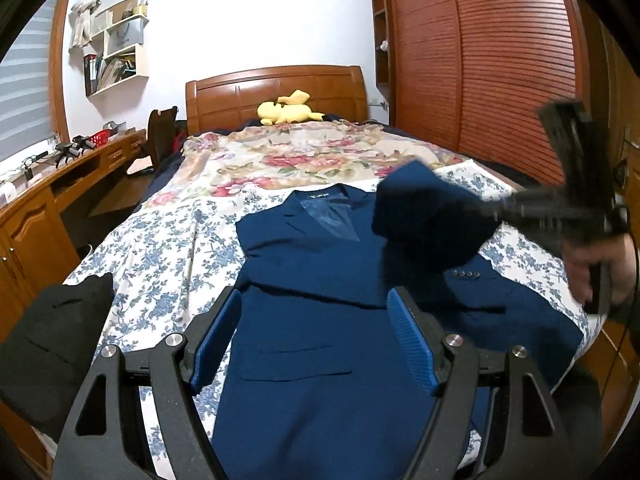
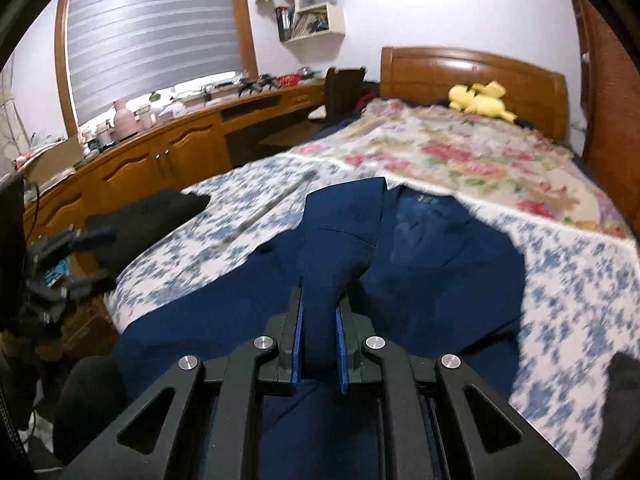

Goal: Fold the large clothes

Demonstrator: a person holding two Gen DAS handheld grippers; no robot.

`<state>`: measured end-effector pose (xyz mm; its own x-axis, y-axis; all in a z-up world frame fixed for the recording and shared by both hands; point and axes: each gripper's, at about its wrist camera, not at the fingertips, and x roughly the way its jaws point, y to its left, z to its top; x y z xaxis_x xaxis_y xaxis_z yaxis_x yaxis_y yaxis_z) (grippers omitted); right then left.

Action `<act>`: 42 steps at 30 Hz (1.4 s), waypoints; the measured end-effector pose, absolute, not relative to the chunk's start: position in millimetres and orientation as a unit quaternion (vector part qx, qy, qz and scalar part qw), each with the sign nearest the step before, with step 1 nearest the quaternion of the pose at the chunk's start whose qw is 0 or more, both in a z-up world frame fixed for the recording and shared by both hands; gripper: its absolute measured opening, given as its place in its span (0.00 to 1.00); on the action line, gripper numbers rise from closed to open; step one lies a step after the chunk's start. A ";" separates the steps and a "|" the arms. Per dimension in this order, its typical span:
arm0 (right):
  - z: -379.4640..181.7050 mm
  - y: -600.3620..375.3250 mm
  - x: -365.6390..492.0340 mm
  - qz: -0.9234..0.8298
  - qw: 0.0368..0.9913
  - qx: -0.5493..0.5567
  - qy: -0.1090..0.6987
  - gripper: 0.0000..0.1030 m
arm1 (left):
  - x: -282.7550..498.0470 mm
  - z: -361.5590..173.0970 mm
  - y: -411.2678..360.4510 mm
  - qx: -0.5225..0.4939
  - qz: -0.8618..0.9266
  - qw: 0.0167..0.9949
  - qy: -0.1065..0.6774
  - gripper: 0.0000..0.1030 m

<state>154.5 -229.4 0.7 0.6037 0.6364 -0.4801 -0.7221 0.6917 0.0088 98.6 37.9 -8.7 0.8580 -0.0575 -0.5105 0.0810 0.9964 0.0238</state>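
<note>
Neck label on navy jacket (image 1: 320, 280) carries white writing, too small to read. Jacket flat on blue-floral sheet (image 1: 160, 256), directly ahead of and beneath left gripper (image 1: 316, 340), fingers spread wide, holding nothing. Right gripper (image 2: 319, 332) clenched on jacket sleeve (image 2: 336, 240), raised over jacket body. Black garment (image 1: 52, 344) left of left gripper. Yellow plush (image 1: 286, 108) far ahead by headboard (image 1: 276, 88).

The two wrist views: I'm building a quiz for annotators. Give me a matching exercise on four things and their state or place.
1 left gripper
2 right gripper
3 yellow plush toy
4 black garment

A by the headboard
B shut on the blue jacket sleeve
C open above the jacket
D at the bed's near left edge

Pairs: 1-C, 2-B, 3-A, 4-D
</note>
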 end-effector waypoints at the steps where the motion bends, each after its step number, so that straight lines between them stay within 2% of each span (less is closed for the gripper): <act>1: -2.4 -225.6 151.7 0.383 0.888 -0.093 0.237 0.13 | 98.8 -8.9 41.8 0.018 -0.037 0.964 0.264 0.74; 10: -21.2 -196.1 148.7 0.370 0.881 -0.088 0.281 0.17 | 111.4 -25.1 64.0 0.024 -0.049 0.962 0.267 0.74; 12: -22.1 -191.1 146.3 0.359 0.882 -0.088 0.293 0.26 | 116.7 -29.8 67.0 0.022 -0.056 0.961 0.270 0.74; 16: -19.0 -180.8 129.8 0.350 0.879 -0.089 0.312 0.33 | 120.2 -36.4 66.3 0.023 -0.072 0.959 0.273 0.74; 18: -16.6 -178.9 119.7 0.352 0.876 -0.094 0.317 0.40 | 123.5 -40.9 65.8 0.020 -0.084 0.957 0.276 0.74; 30: -5.8 -230.8 84.4 0.258 0.908 -0.096 0.316 0.40 | 135.9 -77.4 49.2 0.007 -0.139 0.941 0.310 0.74; 37: -12.8 -264.6 65.0 0.212 0.919 -0.100 0.318 0.40 | 140.3 -102.2 44.0 0.014 -0.140 0.927 0.346 0.51; 42: -24.0 -288.3 77.0 0.199 0.918 -0.112 0.325 0.40 | 144.8 -114.5 41.8 0.016 -0.115 0.921 0.372 0.50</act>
<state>77.0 -288.3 -24.0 0.7094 0.2921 -0.6415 -0.4376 0.8960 -0.0759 144.8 41.8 -114.5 0.6965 -0.2002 -0.6891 0.2244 0.9729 -0.0558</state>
